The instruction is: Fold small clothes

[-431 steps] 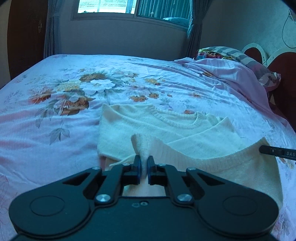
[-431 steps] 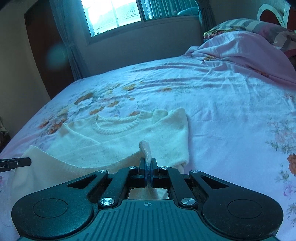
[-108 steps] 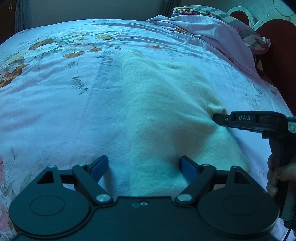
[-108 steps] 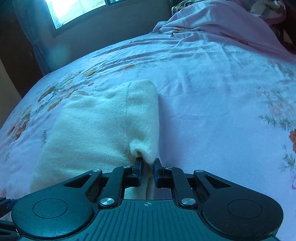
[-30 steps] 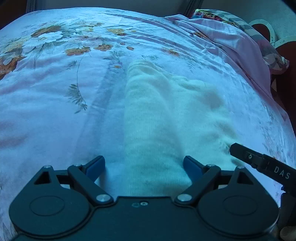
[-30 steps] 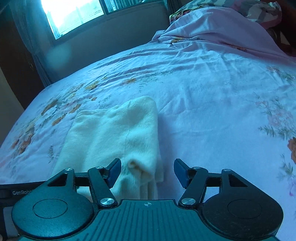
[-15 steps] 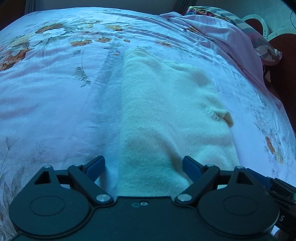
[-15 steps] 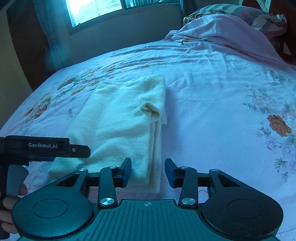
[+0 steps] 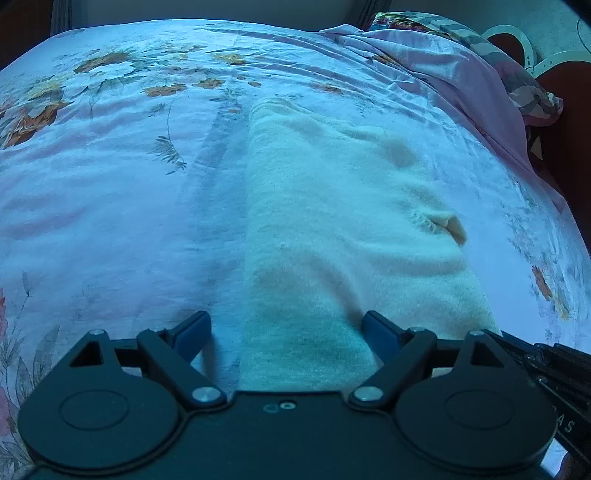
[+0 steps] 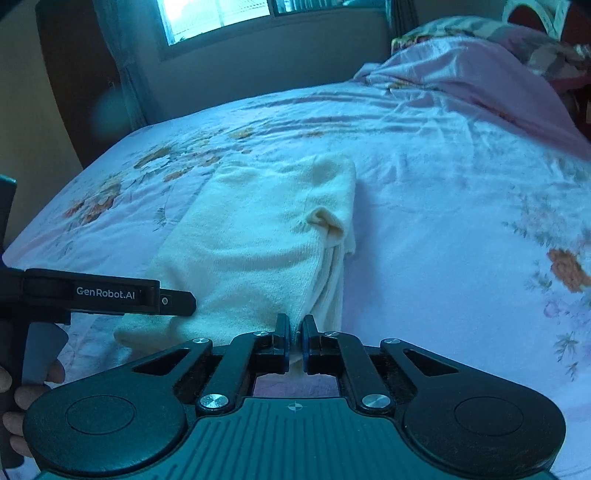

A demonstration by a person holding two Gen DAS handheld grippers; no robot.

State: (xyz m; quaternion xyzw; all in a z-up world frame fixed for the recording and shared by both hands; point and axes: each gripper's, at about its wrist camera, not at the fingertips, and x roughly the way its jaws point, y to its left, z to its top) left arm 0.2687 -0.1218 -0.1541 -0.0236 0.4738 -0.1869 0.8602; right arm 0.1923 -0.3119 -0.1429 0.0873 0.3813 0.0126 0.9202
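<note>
Cream sweater [image 9: 332,229] folded on bed [image 9: 110,192]. Left gripper [image 9: 284,328] fingers spread wide, straddling near edge. Only right wrist view shows right gripper [image 10: 295,341] pinching sweater's 6 o'clock corner.

Bed covered by a pink floral sheet [image 9: 122,192] — orange and white flower prints toward the far left. A rumpled pink blanket [image 10: 472,74] lies heaped at the head end, a patterned pillow [image 9: 517,85] beyond it. Window [image 10: 218,18] in the far wall — curtain [image 10: 125,74] hanging beside it.
</note>
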